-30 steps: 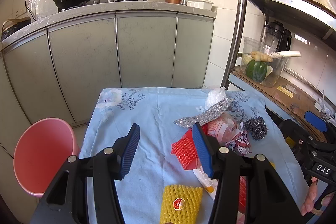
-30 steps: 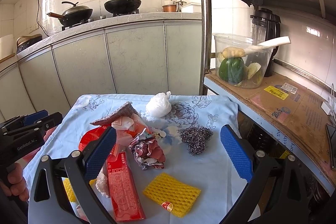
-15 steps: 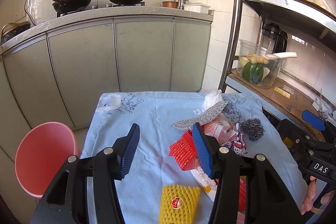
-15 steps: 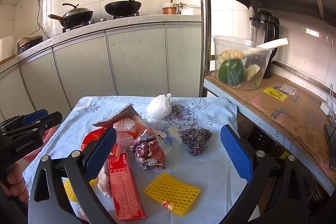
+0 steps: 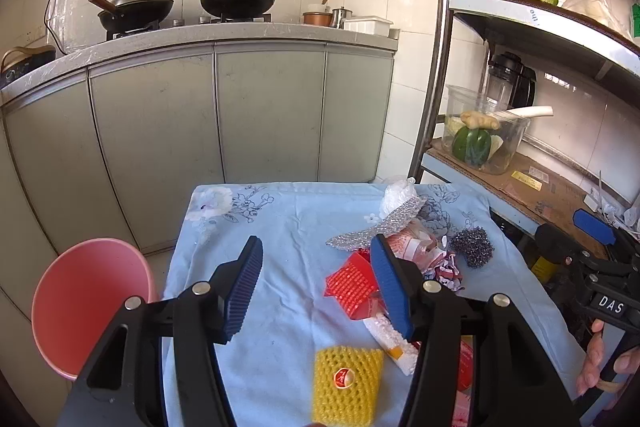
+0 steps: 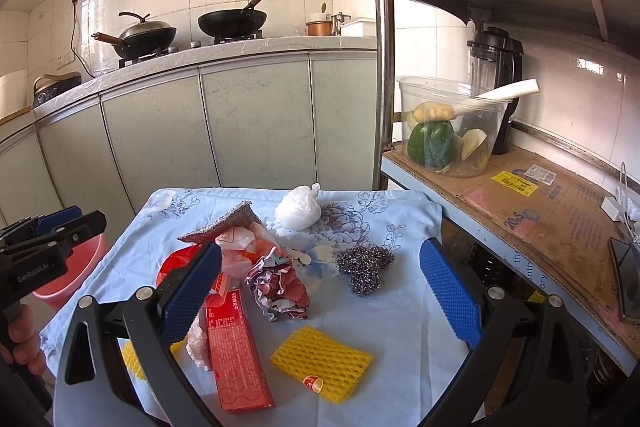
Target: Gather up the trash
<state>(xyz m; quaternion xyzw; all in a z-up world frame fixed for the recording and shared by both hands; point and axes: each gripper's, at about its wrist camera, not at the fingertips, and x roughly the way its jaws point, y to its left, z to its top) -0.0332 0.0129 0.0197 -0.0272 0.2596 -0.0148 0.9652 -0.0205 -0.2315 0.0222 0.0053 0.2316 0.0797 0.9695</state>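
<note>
Meanwhile left gripper (image 5: 316,291) opening, empty, above littered table (image 5: 288,219), pink bin (image 5: 80,303) beside

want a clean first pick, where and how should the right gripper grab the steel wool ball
Take the steel wool ball across its middle, coming down from above with the right gripper. It is a squashy clump lying apart from the crumpled wrappers on bare tablecloth, so open jaws likely straddle it freely.
</note>
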